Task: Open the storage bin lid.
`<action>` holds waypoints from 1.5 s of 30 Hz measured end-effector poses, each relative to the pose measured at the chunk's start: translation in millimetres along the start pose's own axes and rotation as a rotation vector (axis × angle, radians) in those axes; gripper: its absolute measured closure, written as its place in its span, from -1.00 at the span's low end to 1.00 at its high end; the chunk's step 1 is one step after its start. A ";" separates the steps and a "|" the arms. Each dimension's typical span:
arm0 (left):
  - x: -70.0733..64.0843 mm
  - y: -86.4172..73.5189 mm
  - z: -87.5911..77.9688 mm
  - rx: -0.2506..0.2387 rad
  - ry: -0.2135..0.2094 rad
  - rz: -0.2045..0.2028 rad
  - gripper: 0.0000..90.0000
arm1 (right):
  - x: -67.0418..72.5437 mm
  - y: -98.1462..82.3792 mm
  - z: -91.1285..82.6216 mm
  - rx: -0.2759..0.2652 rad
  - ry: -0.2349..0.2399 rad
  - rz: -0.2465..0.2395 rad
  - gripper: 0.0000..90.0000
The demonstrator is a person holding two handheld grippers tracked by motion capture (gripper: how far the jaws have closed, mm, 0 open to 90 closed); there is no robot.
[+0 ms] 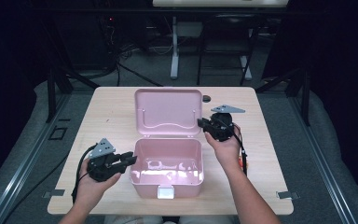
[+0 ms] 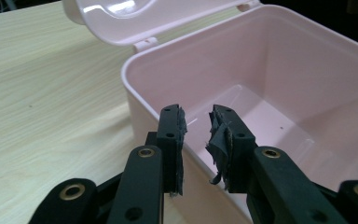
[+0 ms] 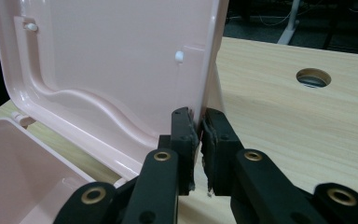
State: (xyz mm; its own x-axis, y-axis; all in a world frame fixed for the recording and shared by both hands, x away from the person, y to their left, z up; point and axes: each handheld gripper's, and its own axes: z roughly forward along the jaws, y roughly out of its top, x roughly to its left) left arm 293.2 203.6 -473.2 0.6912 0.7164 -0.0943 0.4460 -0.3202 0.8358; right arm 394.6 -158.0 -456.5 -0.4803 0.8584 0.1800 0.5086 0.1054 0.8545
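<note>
Two claws worked the pink box [image 1: 167, 170] at the desk's [image 1: 112, 114] six o'clock: the right claw [image 3: 199, 122] clamped the lid [image 1: 168, 111] edge, which could slip free, while the left claw [image 2: 198, 122], apart, risked nudging the box's nine o'clock wall.

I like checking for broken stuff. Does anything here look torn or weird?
Yes. The dark padding on the left gripper is frayed, with ragged bits hanging off its pads. The pink box and its open lid look fine.
</note>
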 end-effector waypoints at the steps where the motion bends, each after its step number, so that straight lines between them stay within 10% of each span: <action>1: -1.7 -0.7 0.0 0.000 0.008 0.002 0.62 | 0.0 0.0 0.0 0.000 0.000 0.000 0.84; 29: -23.0 -13.8 19.2 0.002 -0.077 0.033 0.64 | -0.9 -0.2 1.9 -0.001 -0.001 0.005 0.84; 45: -25.6 -16.4 21.2 0.008 -0.042 0.078 0.73 | -2.5 0.3 4.8 0.011 0.003 0.010 0.83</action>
State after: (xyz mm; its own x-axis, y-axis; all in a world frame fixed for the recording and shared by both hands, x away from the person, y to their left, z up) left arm 280.2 177.4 -496.0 0.7471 0.6627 -0.0519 0.3942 -0.3788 0.8373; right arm 399.4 -157.7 -459.0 -0.4774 0.8578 0.1903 0.5215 0.1023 0.8471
